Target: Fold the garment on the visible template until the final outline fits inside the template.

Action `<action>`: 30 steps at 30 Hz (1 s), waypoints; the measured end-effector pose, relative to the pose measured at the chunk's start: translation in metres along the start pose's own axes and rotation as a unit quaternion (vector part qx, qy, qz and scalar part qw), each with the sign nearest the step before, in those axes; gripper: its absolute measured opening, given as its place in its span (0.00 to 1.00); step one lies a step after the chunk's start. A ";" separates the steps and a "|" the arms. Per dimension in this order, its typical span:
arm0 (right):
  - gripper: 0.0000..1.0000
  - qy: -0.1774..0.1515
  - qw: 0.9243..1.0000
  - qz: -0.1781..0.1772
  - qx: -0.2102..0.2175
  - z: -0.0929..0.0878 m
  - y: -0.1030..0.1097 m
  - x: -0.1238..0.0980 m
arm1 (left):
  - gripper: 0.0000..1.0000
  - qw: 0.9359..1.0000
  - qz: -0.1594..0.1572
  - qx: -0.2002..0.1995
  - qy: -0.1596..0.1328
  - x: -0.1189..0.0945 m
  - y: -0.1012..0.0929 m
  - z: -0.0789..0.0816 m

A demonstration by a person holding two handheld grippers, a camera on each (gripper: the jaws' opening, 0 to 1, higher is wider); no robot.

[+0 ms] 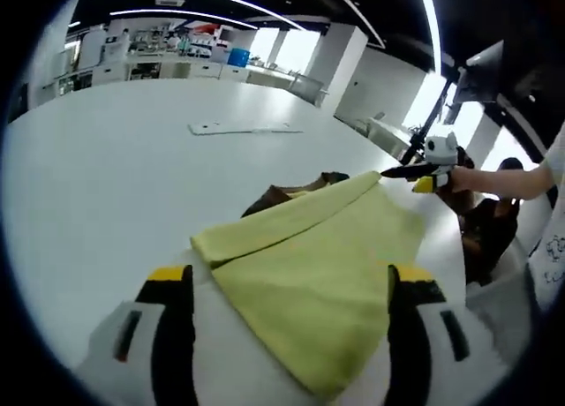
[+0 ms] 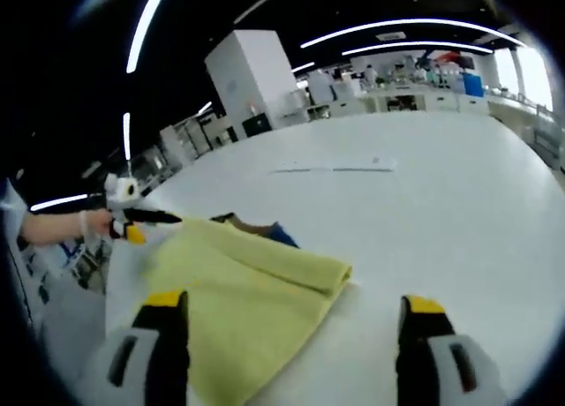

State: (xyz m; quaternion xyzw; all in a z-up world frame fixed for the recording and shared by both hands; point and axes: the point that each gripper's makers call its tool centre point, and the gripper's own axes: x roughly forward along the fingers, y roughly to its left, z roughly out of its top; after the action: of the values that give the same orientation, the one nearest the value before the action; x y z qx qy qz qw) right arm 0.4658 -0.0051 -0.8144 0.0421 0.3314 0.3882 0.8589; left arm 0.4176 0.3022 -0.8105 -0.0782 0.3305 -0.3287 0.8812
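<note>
So the yellow-green cloth garment (image 1: 322,269) is lying flat on the big white tabletop (image 1: 106,176), and I'll use it as the reference for everything else. It's partly folded: one layer is turned over on itself, making a thick rolled-looking edge across the side facing away from the left gripper view's camera.

The left gripper (image 1: 291,287) hovers just over the garment's near edge, fingers (image 1: 172,309) spread wide apart with nothing between them, yellow tips on black pads. The cloth sits in the gap and runs under the right-hand finger, but I can't tell if it's actually touching.

In the right gripper view the same garment (image 2: 238,309) is to the lower left, and the right gripper (image 2: 291,313) has its fingers (image 2: 166,322) wide apart too, holding nothing; one finger is over the cloth, the other over bare tabletop (image 2: 441,203) beside the folded edge.

At the garment's far corner there's another black gripper with a yellow tip (image 1: 415,171), held by a person's hand (image 1: 461,178), its point right at the cloth's corner. It also shows at the left of the right gripper view (image 2: 141,218).

Poking out from behind the garment's far edge is some dark brown fabric (image 1: 287,192). Well beyond the garment, a thin flat pale strip (image 1: 243,128) lies on the tabletop.
</note>
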 end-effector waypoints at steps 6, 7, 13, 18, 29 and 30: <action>0.98 0.000 1.000 0.007 0.007 -0.001 0.002 0.000 | 0.85 1.000 -0.004 -0.007 -0.006 0.002 -0.004 0.004; 0.97 -0.001 1.000 0.010 0.008 -0.001 0.004 0.000 | 0.85 1.000 -0.005 -0.007 -0.005 0.002 -0.005 0.004; 0.96 0.001 1.000 0.018 0.007 -0.006 0.013 0.001 | 0.84 1.000 -0.007 -0.010 0.000 0.005 -0.005 0.002; 0.95 -0.005 0.999 0.033 0.008 -0.003 0.029 0.004 | 0.82 1.000 -0.019 -0.008 0.000 0.011 -0.016 0.003; 0.89 -0.020 0.998 0.061 0.014 0.005 0.046 0.013 | 0.82 0.999 -0.030 -0.016 0.006 0.023 -0.026 -0.001; 0.89 -0.020 0.998 0.063 0.015 0.006 0.047 0.014 | 0.82 0.999 -0.031 -0.018 0.005 0.024 -0.026 0.000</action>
State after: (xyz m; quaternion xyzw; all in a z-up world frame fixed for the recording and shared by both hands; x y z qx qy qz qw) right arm 0.4464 0.0387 -0.8017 0.0838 0.3167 0.4357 0.8384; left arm 0.4171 0.2669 -0.8138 -0.1027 0.3381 -0.3508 0.8673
